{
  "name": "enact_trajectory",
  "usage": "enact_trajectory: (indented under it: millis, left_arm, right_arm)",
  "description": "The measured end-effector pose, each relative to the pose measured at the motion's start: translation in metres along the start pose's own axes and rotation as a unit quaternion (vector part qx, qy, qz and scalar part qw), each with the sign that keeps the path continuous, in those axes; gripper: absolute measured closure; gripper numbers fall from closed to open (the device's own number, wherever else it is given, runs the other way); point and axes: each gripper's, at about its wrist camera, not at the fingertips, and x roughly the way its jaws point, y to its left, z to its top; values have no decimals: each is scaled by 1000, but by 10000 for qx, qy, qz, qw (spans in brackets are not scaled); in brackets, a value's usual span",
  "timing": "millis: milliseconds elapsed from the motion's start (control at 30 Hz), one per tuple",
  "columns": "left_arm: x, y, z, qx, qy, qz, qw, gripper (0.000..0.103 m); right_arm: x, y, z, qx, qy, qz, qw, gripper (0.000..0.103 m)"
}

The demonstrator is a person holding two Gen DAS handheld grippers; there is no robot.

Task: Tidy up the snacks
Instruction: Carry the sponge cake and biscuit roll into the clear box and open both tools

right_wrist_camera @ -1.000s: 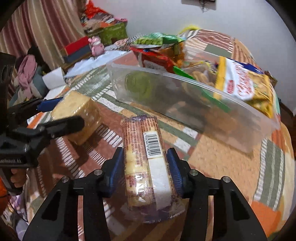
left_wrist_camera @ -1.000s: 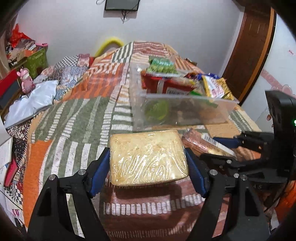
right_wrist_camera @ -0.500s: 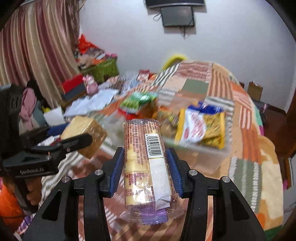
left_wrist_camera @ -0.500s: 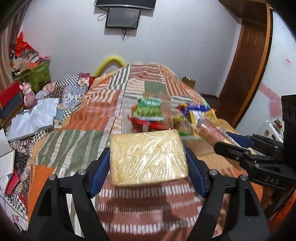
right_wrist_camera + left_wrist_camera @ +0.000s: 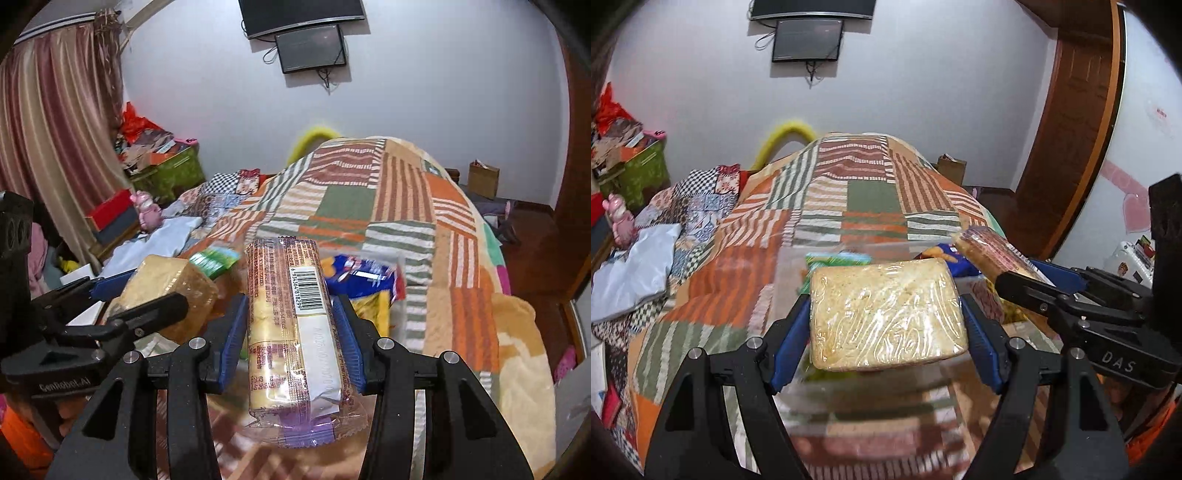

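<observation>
My left gripper (image 5: 886,321) is shut on a plastic-wrapped square cake (image 5: 886,314) and holds it up above the clear plastic box (image 5: 871,402). My right gripper (image 5: 290,328) is shut on a long biscuit pack (image 5: 291,332) with a barcode, also lifted above the box. The biscuit pack (image 5: 993,251) and right gripper show at the right of the left wrist view; the cake (image 5: 166,291) and left gripper show at the left of the right wrist view. A green packet (image 5: 214,260) and a blue and yellow bag (image 5: 364,277) lie in the box below, blurred.
The box stands on a bed with a striped patchwork quilt (image 5: 849,192). A white bag (image 5: 631,266) and a pink toy (image 5: 618,221) lie at the left. A brown door (image 5: 1067,140) is at the right. Screens (image 5: 310,44) hang on the far wall.
Both grippers have risen with their snacks from the quilt in front of the box and moved forward over it. The views have tilted up toward the far wall.
</observation>
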Motion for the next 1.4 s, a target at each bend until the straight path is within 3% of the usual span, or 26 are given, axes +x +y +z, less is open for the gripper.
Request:
enact_trajectory:
  millis: [433, 733, 933, 1200, 1400]
  left_arm:
    - [43, 8, 15, 146, 62, 108, 9998, 26]
    - [49, 16, 7, -66, 226, -108, 9997, 21]
    - [39, 16, 9, -141, 167, -224, 9995, 20]
    - [19, 7, 6, -32, 63, -112, 9999, 20]
    - [-24, 4, 8, -46, -337, 7, 9994, 20]
  right_arm:
    - [42, -10, 19, -219, 337, -71, 9992, 59]
    - [47, -8, 16, -340, 508, -61, 9981, 57]
    - [32, -10, 21, -330, 299, -60, 9990, 48]
    - [13, -7, 19, -308, 163, -13, 9994, 48]
    - [-16, -1, 17, -323, -66, -20, 9995, 48]
